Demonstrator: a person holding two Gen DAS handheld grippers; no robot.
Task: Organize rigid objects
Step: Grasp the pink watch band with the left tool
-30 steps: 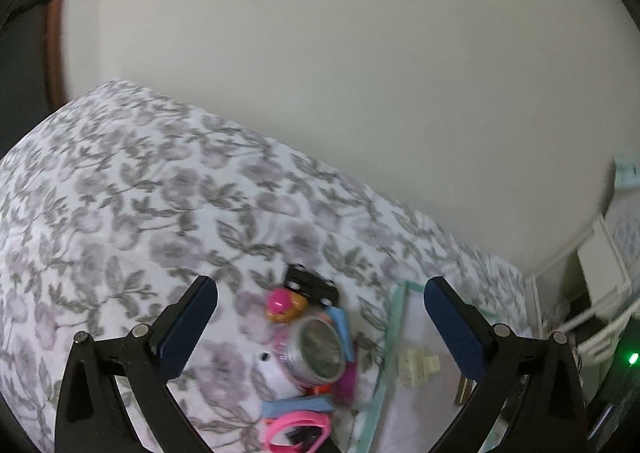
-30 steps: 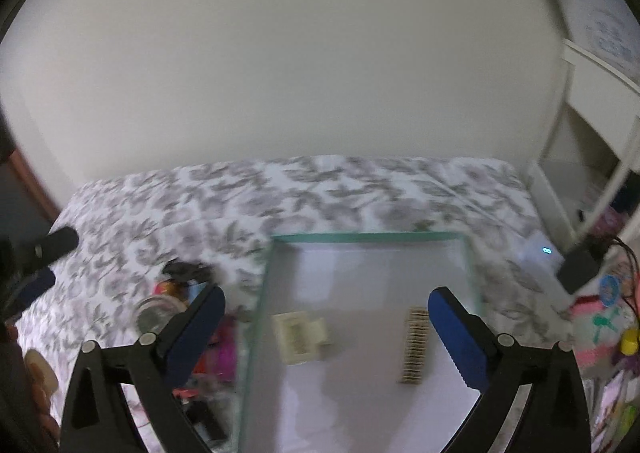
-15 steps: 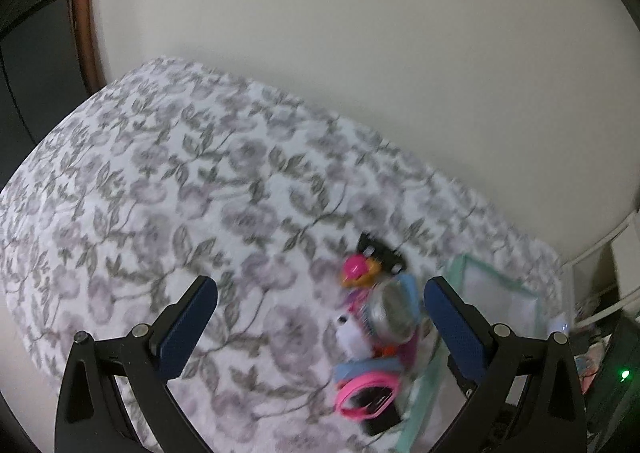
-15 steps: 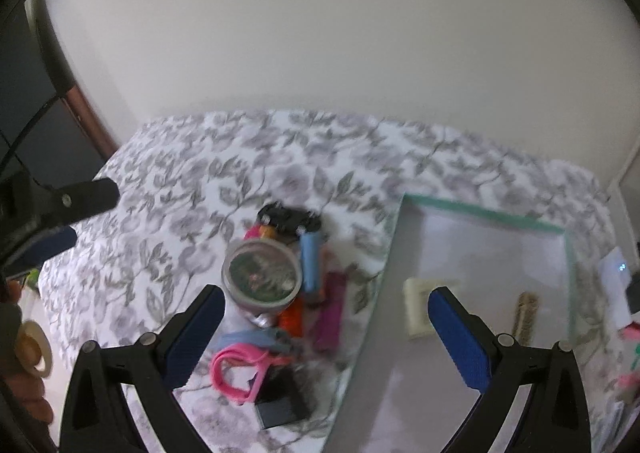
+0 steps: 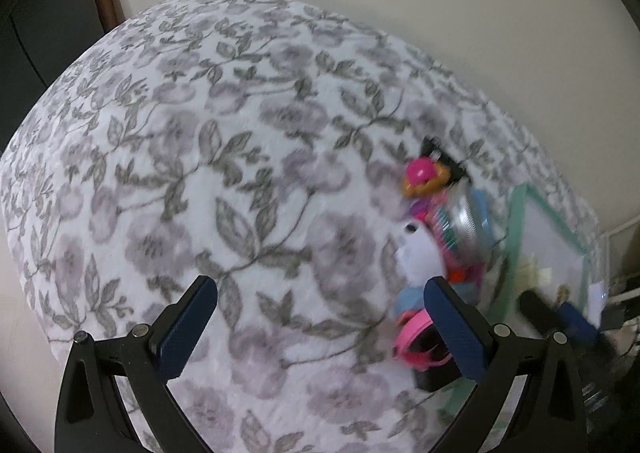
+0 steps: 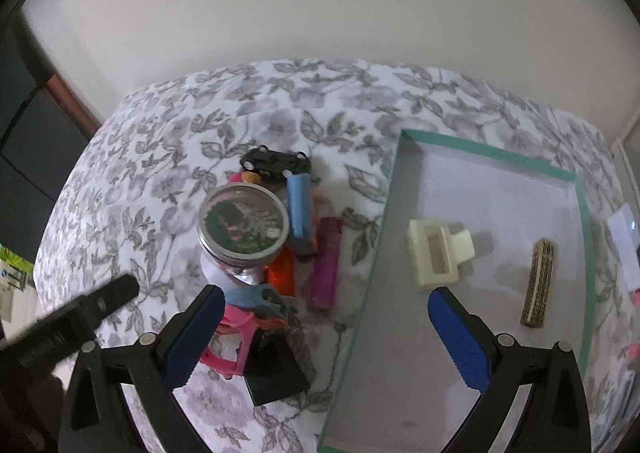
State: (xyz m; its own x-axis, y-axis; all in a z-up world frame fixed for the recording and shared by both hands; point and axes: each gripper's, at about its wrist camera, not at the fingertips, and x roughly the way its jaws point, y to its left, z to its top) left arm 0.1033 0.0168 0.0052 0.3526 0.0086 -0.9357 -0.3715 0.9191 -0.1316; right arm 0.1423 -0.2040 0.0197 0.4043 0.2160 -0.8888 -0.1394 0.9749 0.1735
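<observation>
No legible text, brand, number or sign is found in either wrist view. A printed pattern is seen under the lid of the round jar (image 6: 243,223), centre left of the right wrist frame (too blurred to be read).

Cluster of small objects on the floral-patterned bedspread (image 6: 168,157) ahead-left of the right gripper (image 6: 324,333), round metal-lidded glass jar (image 6: 243,224) central, black toy car (image 6: 276,162) behind it, green-rimmed shallow tray (image 6: 585,225) ahead-right, cream plastic clip (image 6: 436,251) and tan ridged comb-like bar (image 6: 540,283) inside tray.
</observation>
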